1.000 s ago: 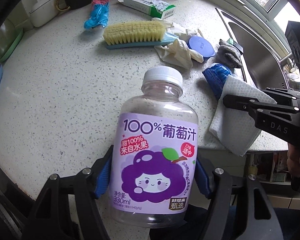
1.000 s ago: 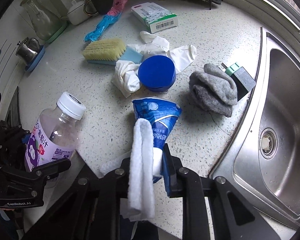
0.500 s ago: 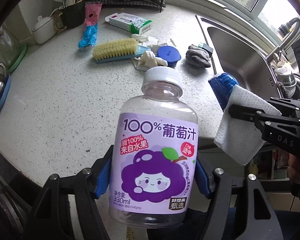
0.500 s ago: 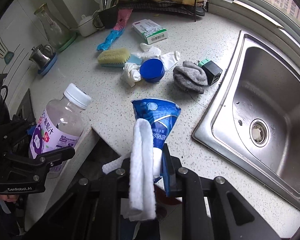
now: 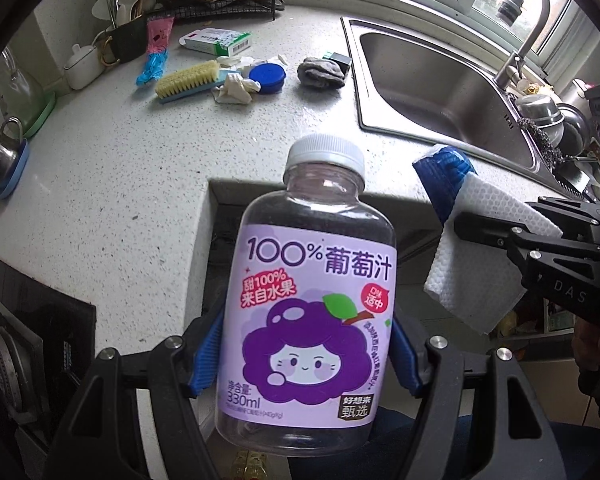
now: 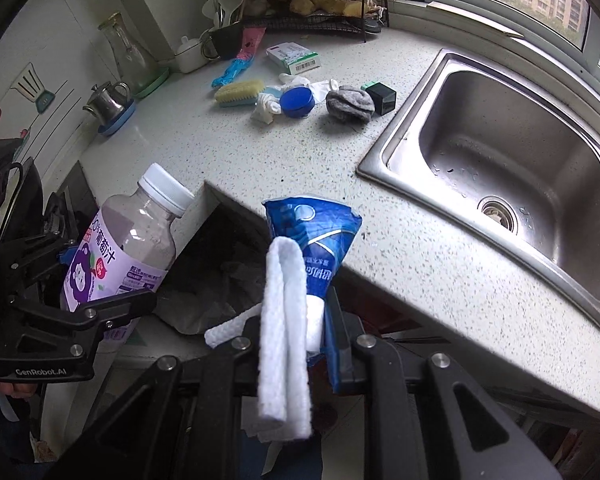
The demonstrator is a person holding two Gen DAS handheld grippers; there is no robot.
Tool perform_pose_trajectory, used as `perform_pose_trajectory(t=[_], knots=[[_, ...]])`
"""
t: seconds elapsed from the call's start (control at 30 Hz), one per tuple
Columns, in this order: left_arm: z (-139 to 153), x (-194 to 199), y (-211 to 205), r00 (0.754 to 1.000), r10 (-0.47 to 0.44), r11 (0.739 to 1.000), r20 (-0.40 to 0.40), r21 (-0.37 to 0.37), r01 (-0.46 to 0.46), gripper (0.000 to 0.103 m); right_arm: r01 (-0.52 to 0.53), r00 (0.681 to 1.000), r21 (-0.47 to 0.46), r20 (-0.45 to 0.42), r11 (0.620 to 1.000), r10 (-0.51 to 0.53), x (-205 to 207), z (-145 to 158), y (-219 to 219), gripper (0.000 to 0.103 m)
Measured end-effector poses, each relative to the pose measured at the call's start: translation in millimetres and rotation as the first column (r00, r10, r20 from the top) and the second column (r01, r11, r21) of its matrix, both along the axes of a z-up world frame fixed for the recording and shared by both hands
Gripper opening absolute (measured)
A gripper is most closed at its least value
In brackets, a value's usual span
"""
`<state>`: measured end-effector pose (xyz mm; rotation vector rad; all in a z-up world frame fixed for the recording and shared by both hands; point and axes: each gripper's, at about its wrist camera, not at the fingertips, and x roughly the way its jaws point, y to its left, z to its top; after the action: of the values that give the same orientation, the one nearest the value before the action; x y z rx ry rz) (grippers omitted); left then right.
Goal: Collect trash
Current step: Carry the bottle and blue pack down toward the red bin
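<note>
- The left gripper (image 5: pixel 306 356) has its blue pads clamped on either side of a clear plastic bottle (image 5: pixel 312 312), white cap on top, held upright past the counter's edge.
- The bottle's lilac label reads "100%" followed by Chinese characters, with a purple cartoon grape face and "330ml" near the bottom.
- From the other side, the left gripper's frame carries the words "GenRobot.AI".
- The right gripper (image 6: pixel 300 320) is pinched narrow on two things together: a crumpled blue wrapper (image 6: pixel 316 240) with white print too creased to read, and a folded white paper towel (image 6: pixel 284 320) draped over the fingers.
- The right gripper's body shows the letters "DAS" in the left wrist view.
- Both grippers point steeply downward and sit side by side, close but not touching, out over the notch where the speckled countertop (image 5: pixel 120 160) cuts back.
- Below that notch is a dark bin bag (image 6: pixel 216 280), just under the bottle and wrapper.
- Farther back on the counter lie a scrub brush (image 5: pixel 188 80), a blue lid (image 5: pixel 267 76), crumpled white gloves (image 5: pixel 232 90), a grey cloth (image 5: pixel 320 74) and a green-and-white box (image 5: pixel 216 40) with a barcode.
- The steel sink (image 6: pixel 500 152) lies to the right; the counter between the clutter and the front edge is bare.
</note>
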<state>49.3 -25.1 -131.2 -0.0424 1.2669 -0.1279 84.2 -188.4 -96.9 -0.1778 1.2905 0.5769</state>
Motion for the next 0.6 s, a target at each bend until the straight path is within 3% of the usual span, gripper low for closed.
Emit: perform_pose_trajectory(t=[0.27, 0.6], knots=[[-28, -31, -22, 0.998, -0.026, 1.0, -0.058, 0.003, 0.027, 0.068, 0.041, 0.999, 0.024, -0.032, 0.999, -0.041, -41, -19, -22, 0.017], [-96, -18, -44, 0.985, -0.078, 0.997, -0.153, -0.023, 0.076, 0.068, 0.108, 0.99, -0.04, -0.085, 0.993, -0.111, -50, -72, -38, 0.017]])
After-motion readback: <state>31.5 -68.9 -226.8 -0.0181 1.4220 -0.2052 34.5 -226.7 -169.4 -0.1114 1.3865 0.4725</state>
